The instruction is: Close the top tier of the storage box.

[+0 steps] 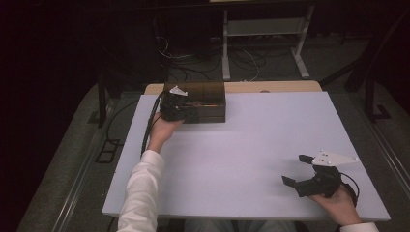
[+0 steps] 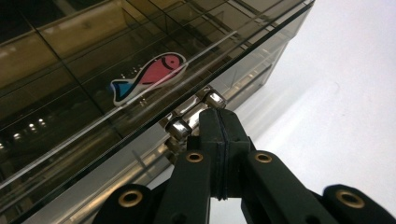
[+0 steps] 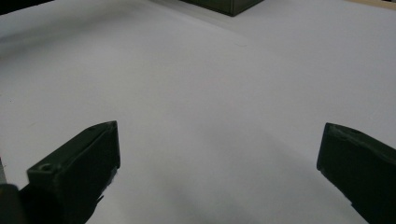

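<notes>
Closed jaws of left gripper [image 2: 219, 122] against fish-stickered box [image 2: 93, 60] handle [image 2: 194, 114].

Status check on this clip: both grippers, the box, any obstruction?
Left gripper shut, tips at the metal latch of the smoked box. Right gripper open, idle over the table. Nothing in the way.

The white worktop [image 1: 251, 145] lies bare across most of its surface, with a strip of pale wood [image 1: 270, 86] showing along its far edge. Beyond it, on the dark floor, stands a white metal frame [image 1: 263, 34] with tangled cables [image 1: 193, 60] lying round its feet.
</notes>
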Demonstrator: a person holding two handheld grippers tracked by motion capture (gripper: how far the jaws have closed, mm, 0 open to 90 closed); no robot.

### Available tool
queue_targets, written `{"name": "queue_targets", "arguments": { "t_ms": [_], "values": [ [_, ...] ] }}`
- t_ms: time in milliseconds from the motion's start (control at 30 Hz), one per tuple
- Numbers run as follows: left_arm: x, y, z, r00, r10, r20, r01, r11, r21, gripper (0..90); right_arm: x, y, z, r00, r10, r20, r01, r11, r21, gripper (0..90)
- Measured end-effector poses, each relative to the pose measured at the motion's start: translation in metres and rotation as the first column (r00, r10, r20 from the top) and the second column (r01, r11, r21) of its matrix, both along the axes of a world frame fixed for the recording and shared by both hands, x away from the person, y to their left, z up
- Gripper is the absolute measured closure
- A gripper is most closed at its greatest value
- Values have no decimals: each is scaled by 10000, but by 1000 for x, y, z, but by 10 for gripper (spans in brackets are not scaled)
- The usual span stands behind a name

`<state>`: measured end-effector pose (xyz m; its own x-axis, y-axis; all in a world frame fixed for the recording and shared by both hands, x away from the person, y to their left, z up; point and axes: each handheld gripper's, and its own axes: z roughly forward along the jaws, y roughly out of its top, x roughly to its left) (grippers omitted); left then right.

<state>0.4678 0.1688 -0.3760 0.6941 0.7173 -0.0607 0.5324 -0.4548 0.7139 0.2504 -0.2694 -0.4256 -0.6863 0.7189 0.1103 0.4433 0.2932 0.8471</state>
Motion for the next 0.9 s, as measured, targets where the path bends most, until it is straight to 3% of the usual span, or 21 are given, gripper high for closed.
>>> {"name": "queue_targets", "arguments": {
  "t_ms": [733,900],
  "values": [
    [2,0,1,9998,155,133,-155,9999,-38,891,1,0,0,10000,6,12,-6,10000,-19,0],
    [-2,1,1,9997,170,163,-170,9999,-33,800,1,0,0,10000,11,16,-11,10000,-19,0]
  ]
}}
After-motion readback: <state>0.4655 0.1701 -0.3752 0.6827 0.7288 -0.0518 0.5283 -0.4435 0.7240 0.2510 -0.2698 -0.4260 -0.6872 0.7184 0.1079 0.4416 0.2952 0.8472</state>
